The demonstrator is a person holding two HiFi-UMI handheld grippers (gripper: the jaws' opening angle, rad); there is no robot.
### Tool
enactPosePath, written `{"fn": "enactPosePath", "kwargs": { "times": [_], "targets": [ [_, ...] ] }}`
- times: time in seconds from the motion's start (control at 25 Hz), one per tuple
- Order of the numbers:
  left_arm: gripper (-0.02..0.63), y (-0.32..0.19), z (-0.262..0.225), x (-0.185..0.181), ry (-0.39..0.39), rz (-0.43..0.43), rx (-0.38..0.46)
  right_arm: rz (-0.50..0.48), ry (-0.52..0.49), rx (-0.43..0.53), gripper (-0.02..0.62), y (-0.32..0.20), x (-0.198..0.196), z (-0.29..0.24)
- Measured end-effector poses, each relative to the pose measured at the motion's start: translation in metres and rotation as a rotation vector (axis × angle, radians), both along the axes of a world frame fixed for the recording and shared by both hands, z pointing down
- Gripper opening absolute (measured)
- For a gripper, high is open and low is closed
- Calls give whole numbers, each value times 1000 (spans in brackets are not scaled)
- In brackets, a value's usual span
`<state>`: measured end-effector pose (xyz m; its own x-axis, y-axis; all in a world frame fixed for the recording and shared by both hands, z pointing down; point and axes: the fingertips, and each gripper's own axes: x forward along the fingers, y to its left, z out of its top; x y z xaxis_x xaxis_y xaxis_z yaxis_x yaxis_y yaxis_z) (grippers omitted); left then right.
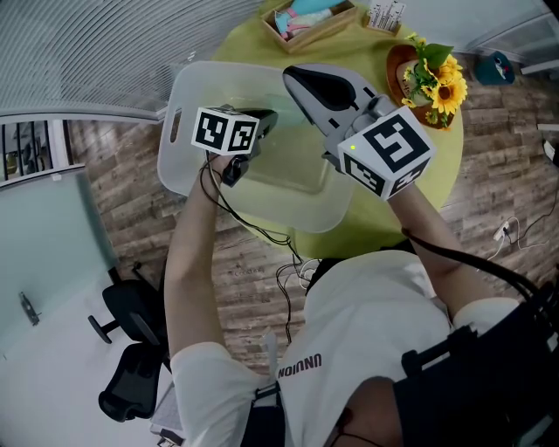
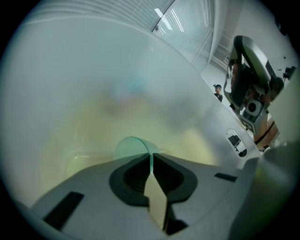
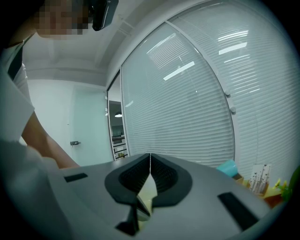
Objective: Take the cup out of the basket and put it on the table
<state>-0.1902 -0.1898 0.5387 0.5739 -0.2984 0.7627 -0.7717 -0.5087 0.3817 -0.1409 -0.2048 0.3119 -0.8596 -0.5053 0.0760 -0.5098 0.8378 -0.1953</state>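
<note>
A clear, green-tinted cup (image 2: 130, 146) lies inside the translucent plastic basket (image 1: 175, 131), which stands on the round yellow-green table (image 1: 419, 166). My left gripper (image 1: 265, 120) reaches down into the basket. In the left gripper view its jaws (image 2: 151, 157) pinch the cup's thin wall at the rim. The head view does not show the cup itself. My right gripper (image 1: 293, 77) hovers level above the basket's far side; its pads (image 3: 150, 160) meet with nothing between them.
At the table's far edge stand a wooden tray (image 1: 310, 19) with small items and a card holder (image 1: 384, 16). A bowl of sunflowers (image 1: 432, 79) sits at the right. A black office chair (image 1: 131, 349) is on the wooden floor, lower left.
</note>
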Motion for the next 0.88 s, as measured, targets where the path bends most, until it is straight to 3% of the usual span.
{"fn": "enactPosePath", "kwargs": {
  "times": [0.48, 0.88],
  "targets": [
    [20, 5, -25, -2, 7, -35, 37, -7, -10, 16, 20, 10, 1, -11],
    [20, 9, -50, -7, -13, -86, 132, -16, -17, 30, 20, 25, 3, -17]
  ]
}}
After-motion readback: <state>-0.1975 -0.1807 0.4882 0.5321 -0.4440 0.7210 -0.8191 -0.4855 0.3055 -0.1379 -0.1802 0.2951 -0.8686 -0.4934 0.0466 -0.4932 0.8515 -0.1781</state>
